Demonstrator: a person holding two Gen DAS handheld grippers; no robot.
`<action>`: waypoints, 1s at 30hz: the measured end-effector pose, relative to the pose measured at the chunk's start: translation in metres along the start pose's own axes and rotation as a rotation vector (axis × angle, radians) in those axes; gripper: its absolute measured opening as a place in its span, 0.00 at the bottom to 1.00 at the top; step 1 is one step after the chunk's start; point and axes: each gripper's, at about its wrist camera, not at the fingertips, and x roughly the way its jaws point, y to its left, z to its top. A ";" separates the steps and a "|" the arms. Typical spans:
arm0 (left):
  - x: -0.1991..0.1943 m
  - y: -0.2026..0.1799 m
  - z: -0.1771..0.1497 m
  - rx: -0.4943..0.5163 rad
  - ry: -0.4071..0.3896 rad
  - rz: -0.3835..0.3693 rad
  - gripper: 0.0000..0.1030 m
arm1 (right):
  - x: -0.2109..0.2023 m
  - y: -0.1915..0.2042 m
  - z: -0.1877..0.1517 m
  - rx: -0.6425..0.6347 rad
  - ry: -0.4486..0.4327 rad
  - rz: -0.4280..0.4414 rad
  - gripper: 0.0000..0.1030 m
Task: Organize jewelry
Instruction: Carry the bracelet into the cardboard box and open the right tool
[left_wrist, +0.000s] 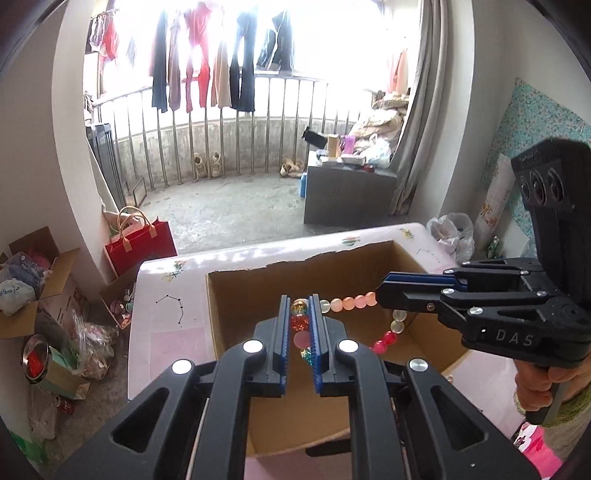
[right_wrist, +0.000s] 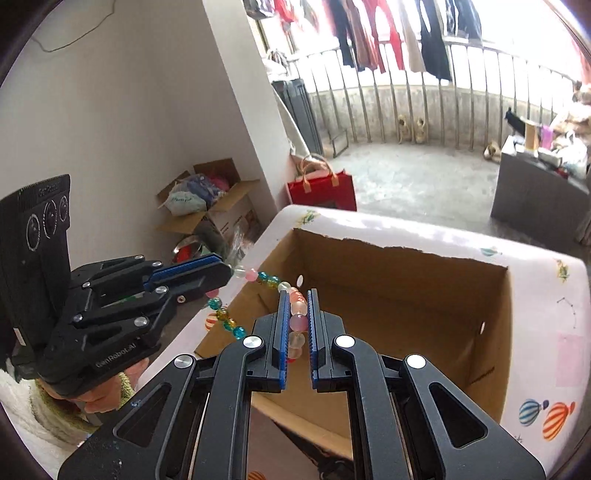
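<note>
A string of glass beads (left_wrist: 351, 302) in pink, red, clear and teal hangs in the air between both grippers, above an open cardboard box (left_wrist: 332, 273). My left gripper (left_wrist: 300, 301) is shut on one end, with red and pink beads pinched between its blue pads. In the left wrist view my right gripper (left_wrist: 380, 291) comes in from the right, shut on the other end of the strand. In the right wrist view the right gripper (right_wrist: 297, 295) clamps pink and clear beads, the bead string (right_wrist: 266, 277) runs left to the left gripper (right_wrist: 227, 273), and a loop sags below it.
The box (right_wrist: 406, 273) sits on a table with a pink printed cloth (left_wrist: 166, 295). A hand (left_wrist: 535, 384) holds the right gripper's handle. On the floor to the left are a red bag (left_wrist: 140, 247) and open cartons (right_wrist: 214, 206). A grey cabinet (left_wrist: 347, 195) stands beyond.
</note>
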 end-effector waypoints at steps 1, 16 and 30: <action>0.019 0.004 0.003 -0.004 0.041 0.008 0.09 | 0.011 -0.009 0.008 0.013 0.041 0.010 0.07; 0.161 0.025 -0.002 0.036 0.397 0.190 0.10 | 0.157 -0.074 0.031 0.140 0.429 0.078 0.09; 0.054 0.015 0.013 -0.015 0.126 0.182 0.52 | 0.044 -0.068 0.038 0.088 0.158 0.026 0.31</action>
